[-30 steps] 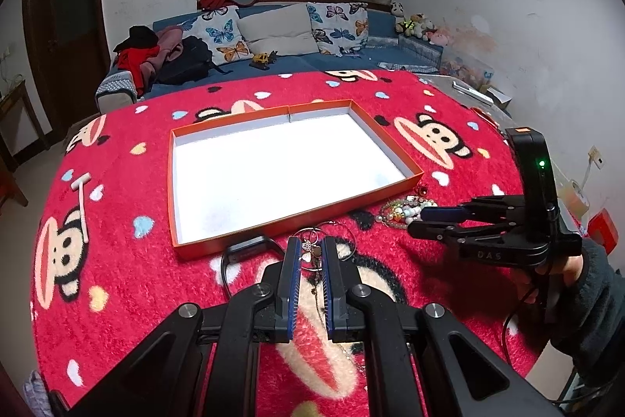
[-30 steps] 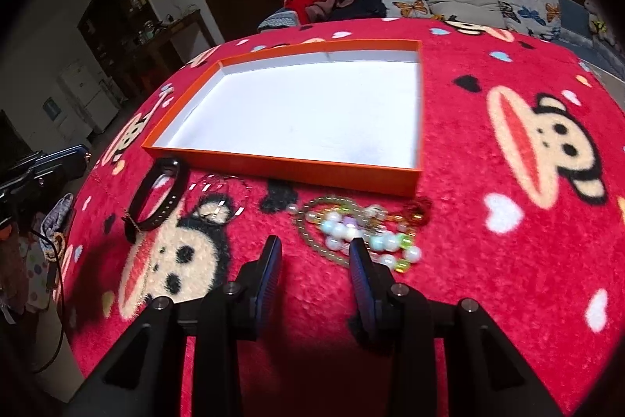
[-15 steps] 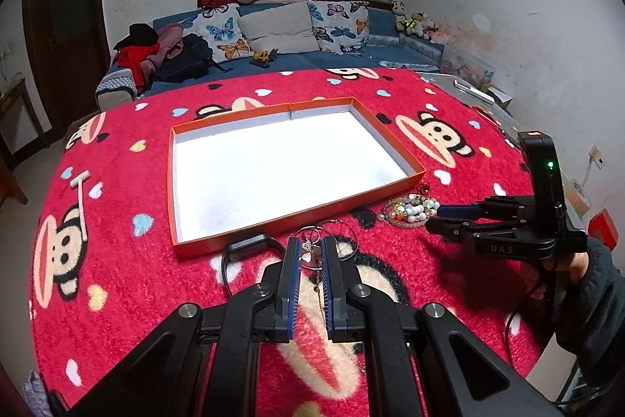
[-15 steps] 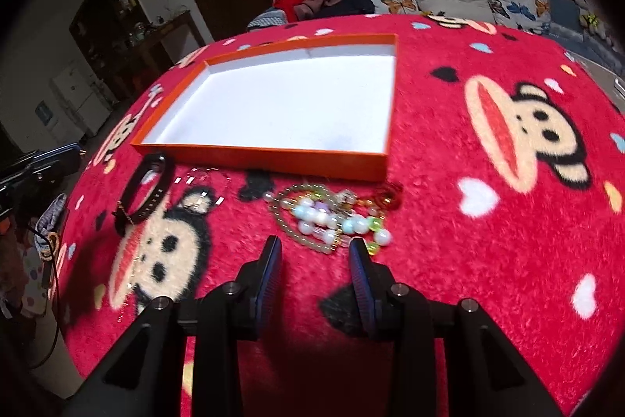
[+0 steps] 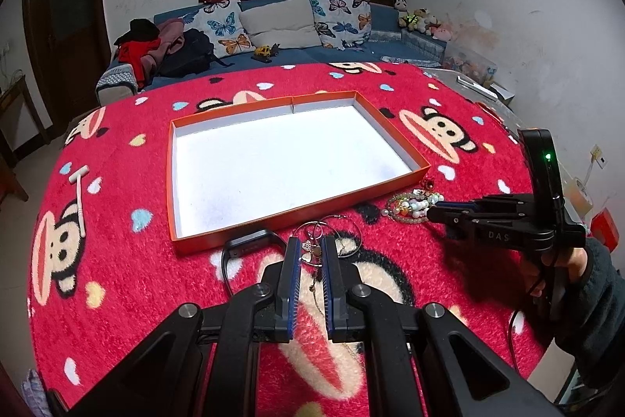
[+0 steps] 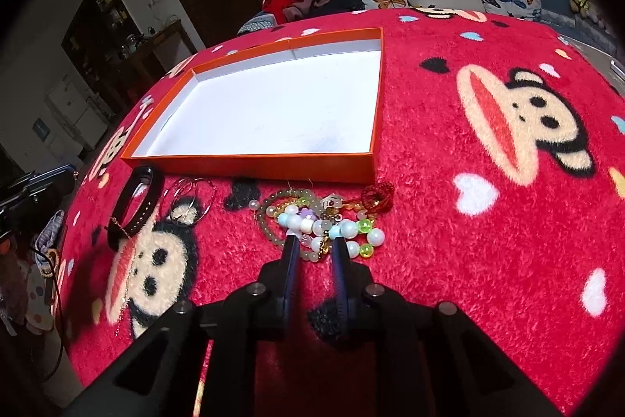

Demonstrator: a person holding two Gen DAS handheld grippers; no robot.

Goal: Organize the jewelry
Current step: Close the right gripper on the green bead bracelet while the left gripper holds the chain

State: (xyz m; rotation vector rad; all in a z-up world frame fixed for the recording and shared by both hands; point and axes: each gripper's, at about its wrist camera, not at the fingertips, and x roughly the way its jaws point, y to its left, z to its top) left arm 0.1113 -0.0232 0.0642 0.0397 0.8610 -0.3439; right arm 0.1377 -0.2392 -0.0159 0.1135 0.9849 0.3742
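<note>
An empty orange box [image 5: 172, 182] [image 6: 250, 165] with a white floor lies on the red monkey-print blanket. In front of it lie a black band [image 5: 254, 241] [image 6: 136, 206], thin hoop rings [image 5: 332, 233] [image 6: 191, 192], and a heap of bead bracelets [image 5: 410, 206] [image 6: 324, 221] with a red knot charm [image 6: 377, 196]. My left gripper [image 5: 311, 249] is open a little, its tips at the hoops and small charms. My right gripper [image 6: 315, 245] [image 5: 433, 212] is open, its tips at the near edge of the bead heap.
A white T-shaped tool [image 5: 80, 198] lies on the blanket at the left. A sofa [image 5: 293, 38] with pillows, clothes and toys stands behind the table. The table's right edge [image 5: 504, 127] runs close to the wall.
My right gripper has moved forward until its tips reach the bead heap. My left gripper has stayed in place at the hoops.
</note>
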